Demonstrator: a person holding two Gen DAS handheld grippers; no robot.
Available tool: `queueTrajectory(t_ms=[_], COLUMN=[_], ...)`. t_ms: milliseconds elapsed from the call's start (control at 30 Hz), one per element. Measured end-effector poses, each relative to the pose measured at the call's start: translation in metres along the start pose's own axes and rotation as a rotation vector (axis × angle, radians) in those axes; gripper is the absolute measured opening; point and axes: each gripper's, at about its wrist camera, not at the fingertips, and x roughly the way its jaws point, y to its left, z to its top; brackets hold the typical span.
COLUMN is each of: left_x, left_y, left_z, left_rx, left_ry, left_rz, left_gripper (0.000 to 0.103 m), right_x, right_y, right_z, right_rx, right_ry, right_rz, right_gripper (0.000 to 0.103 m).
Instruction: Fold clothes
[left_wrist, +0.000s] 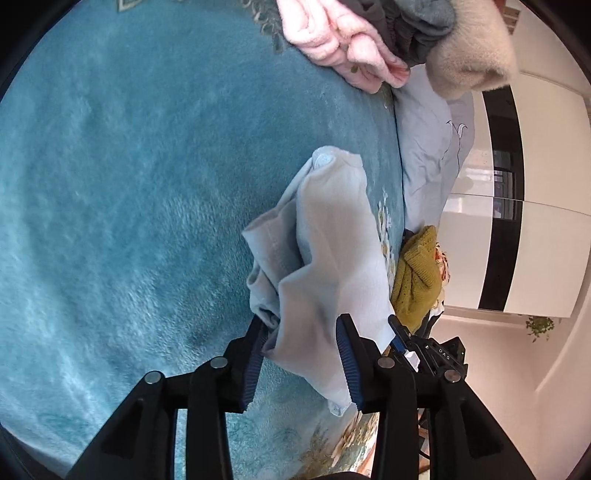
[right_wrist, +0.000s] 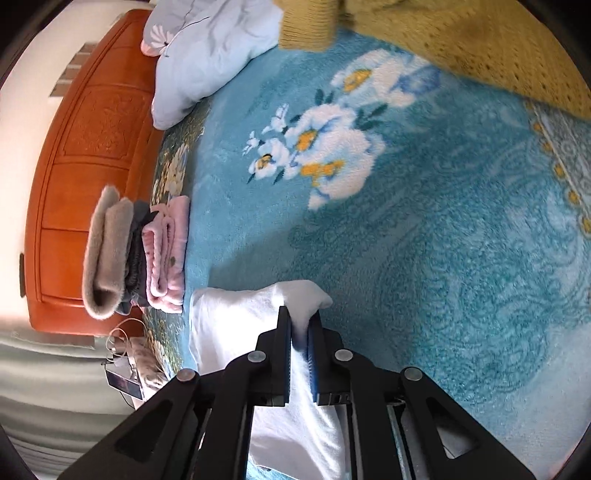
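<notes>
Gripping a fold of the pale garment (right_wrist: 258, 332), the right gripper (right_wrist: 300, 332) has its jaws nearly closed, blue pads pinching cloth that bunches up just past the fingertips. Rest of garment trails back under the gripper and lies on the teal blanket (right_wrist: 443, 258) covering the bed.

Left gripper (left_wrist: 301, 354): jaws partly apart, garment (left_wrist: 332, 258) hanging between them. Cloth touches the left pad; whether the right pad presses on it, can't tell. From the left wrist view the garment reads light blue-grey, draped in a loose, crumpled length over the blanket (left_wrist: 129, 203), w/ the other gripper (left_wrist: 424, 350) visible just beside its lower edge.

Surroundings:
- Stack of folded clothes (right_wrist: 136, 258) near bed edge, by the wooden headboard (right_wrist: 81, 166): beige fleece, dark grey item, pink fleece. Same stack at top of left wrist view (left_wrist: 369, 40).
- Pale blue pillow (right_wrist: 210, 48) against headboard, well apart from garment.
- Mustard knit piece (left_wrist: 417, 277) beyond the garment; same knit fills top right of right wrist view (right_wrist: 461, 40).
- White flower print (right_wrist: 325, 147) on blanket.
</notes>
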Motion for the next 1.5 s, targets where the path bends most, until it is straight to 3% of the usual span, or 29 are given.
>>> queueTrajectory(t_ms=[167,333,633,900,1000,1200,1367,1433,1500], left_x=[-0.025,-0.003,0.033,0.065,0.073,0.078,0.076,0.075,0.074], left_y=[-0.010,-0.006,-0.010,-0.037,-0.042,-0.041,-0.042,-0.041,-0.039], left_z=[0.020,0.052,0.080,0.076,0.076,0.075,0.071,0.071,0.071], left_rx=[0.065,0.073,0.124,0.246,0.248,0.214,0.207,0.184,0.155], left_ry=[-0.069,-0.060,0.039,0.156,0.181,0.183,0.168,0.157,0.145], left_rz=[0.027,0.090,0.031,0.037,0.027,-0.008,0.005,0.024,0.052], left_gripper=[0.056,0.056,0.062,0.066,0.066,0.066,0.066,0.062,0.052], right_x=[-0.015,-0.020,0.000,0.008,0.009,0.015,0.020,0.021,0.022], right_y=[-0.002,-0.011,-0.034,-0.039,-0.039,-0.038,-0.031,-0.030,-0.030], right_z=[0.003,-0.009,-0.033,-0.031,-0.031,-0.033,-0.038,-0.038,-0.038], right_rx=[-0.019,-0.004,0.043,0.055,0.048,0.064,0.031,0.025,0.029], right_ry=[-0.041,-0.009,0.073,0.079,0.080,0.100,0.142,0.143,0.145], right_rz=[-0.041,0.014,0.000,0.026,0.030,0.069,0.067,0.044,0.019], right_gripper=[0.018,0.039,0.040,0.040,0.040,0.040,0.040,0.031,0.022])
